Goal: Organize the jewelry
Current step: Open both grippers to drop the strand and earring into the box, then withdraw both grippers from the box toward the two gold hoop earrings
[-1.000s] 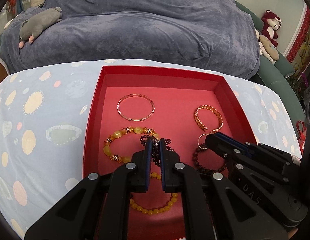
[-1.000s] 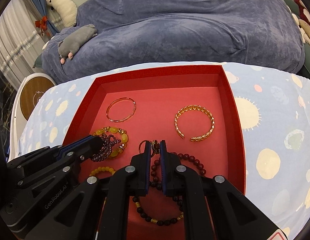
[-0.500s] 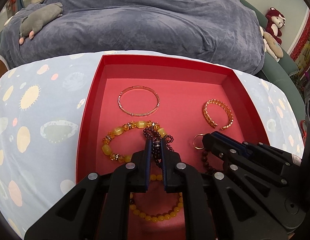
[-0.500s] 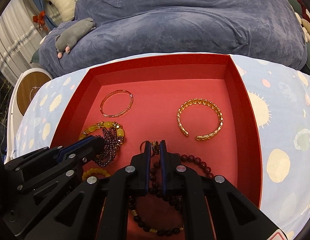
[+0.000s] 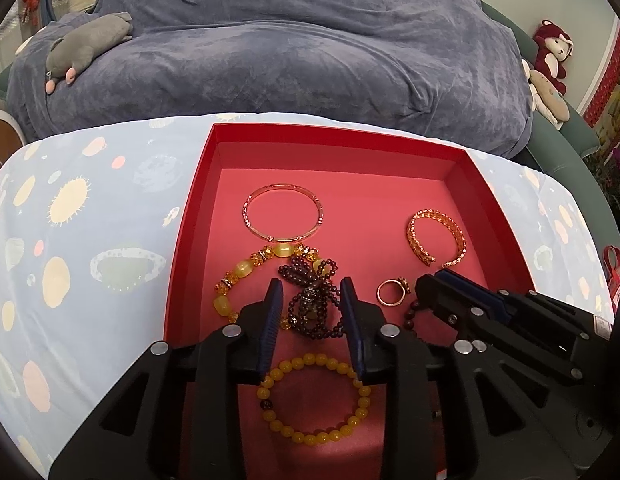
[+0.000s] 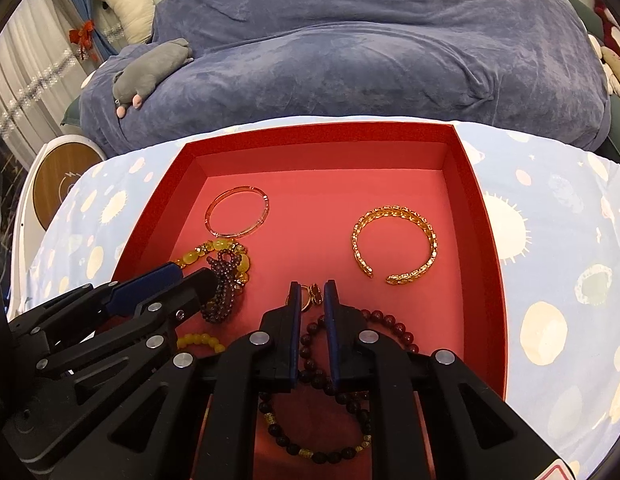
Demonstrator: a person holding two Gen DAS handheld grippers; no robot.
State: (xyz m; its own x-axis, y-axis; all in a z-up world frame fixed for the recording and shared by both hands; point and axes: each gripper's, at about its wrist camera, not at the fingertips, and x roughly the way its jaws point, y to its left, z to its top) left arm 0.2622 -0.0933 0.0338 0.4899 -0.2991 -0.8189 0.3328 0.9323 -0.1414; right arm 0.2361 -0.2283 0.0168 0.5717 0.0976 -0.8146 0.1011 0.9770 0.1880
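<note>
A red tray point(image 5: 198, 184) point(image 6: 486, 216) holds the jewelry. My left gripper point(image 5: 312, 286) is open, its jaws on either side of a dark purple bead bracelet point(image 5: 310, 300) that lies bunched on a yellow stone bracelet point(image 5: 240, 272). My right gripper point(image 6: 310, 288) is slightly open, just short of a gold ring point(image 6: 308, 300) point(image 5: 392, 292). Also in the tray are a thin bangle point(image 5: 284, 212), a gold cuff point(image 6: 394, 240), a small yellow bead bracelet point(image 5: 314, 400), a dark red bead bracelet point(image 6: 386, 320) and a black bead bracelet point(image 6: 318, 446).
The tray rests on a light blue patterned cloth point(image 5: 70, 248). Behind it is a large blue-grey beanbag point(image 5: 290, 48) with a grey plush toy point(image 5: 90, 40). More plush toys point(image 5: 550, 60) sit at the right. A round wooden stand point(image 6: 64, 184) is at the left.
My left gripper has opened and let go of the purple bead bracelet, which now lies in the tray. My right gripper has opened slightly, and the ring now lies beyond its tips.
</note>
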